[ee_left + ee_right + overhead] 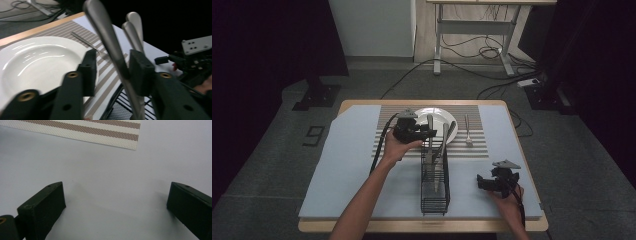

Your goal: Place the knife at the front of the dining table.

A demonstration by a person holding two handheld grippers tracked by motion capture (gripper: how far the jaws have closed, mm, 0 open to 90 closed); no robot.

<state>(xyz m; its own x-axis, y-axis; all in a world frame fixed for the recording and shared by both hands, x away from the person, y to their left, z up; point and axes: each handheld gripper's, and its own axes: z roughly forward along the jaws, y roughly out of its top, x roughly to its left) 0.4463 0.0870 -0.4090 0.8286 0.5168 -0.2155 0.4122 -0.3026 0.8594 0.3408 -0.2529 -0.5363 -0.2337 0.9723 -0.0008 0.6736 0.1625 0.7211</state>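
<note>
From above, the left gripper (pixel 428 132) is hovering by the wire rack (pixel 435 186) and white plate (pixel 436 120), while the right gripper (pixel 483 182) is resting low on the desk (pixel 347 165). Left gripper view: fingers (pixel 140 71) sitting apart around a utensil handle (pixel 110 47), one touching it. Right gripper view: fingers (pixel 42 208) spreading wide over bare blue mat (pixel 112 182).
</note>
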